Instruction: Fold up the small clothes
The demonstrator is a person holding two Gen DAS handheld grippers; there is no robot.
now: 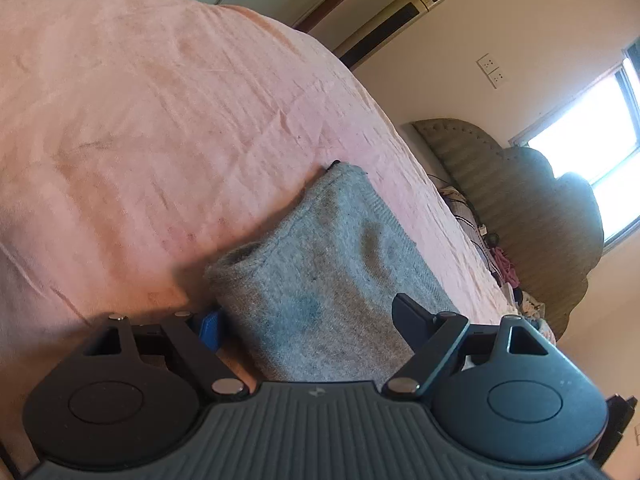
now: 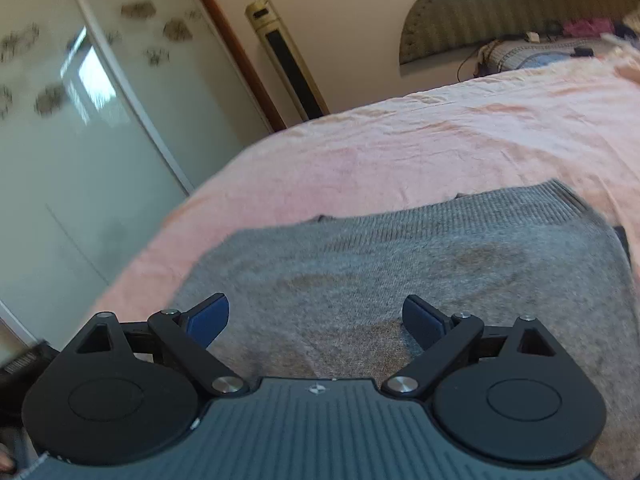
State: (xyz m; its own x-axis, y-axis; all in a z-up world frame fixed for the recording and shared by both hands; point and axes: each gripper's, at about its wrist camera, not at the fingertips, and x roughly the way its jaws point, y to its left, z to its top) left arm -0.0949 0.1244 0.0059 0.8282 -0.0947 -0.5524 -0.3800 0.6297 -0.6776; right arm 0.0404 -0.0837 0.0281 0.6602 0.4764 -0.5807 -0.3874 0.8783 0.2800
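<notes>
A grey knit garment [image 1: 320, 264] lies folded on the pink bed sheet [image 1: 140, 120], its near-left edge rolled into a thick fold. My left gripper [image 1: 308, 320] is open just over it; the garment's near end lies between the wide-spread fingers, and the fold partly hides the left blue pad [image 1: 208, 326]. In the right wrist view the same grey garment [image 2: 400, 264] spreads flat across the sheet [image 2: 440, 140], ribbed hem at the far side. Above its near edge my right gripper [image 2: 316, 320] is open, with nothing pinched between its blue pads.
A padded headboard [image 2: 500, 4] stands at the far end of the bed, with clothes and cables [image 2: 532, 50] piled below it. A gold tower air conditioner [image 2: 288, 60] and frosted wardrobe doors [image 2: 80, 120] lie beyond the bed's left edge. A window [image 1: 600, 128] glares bright.
</notes>
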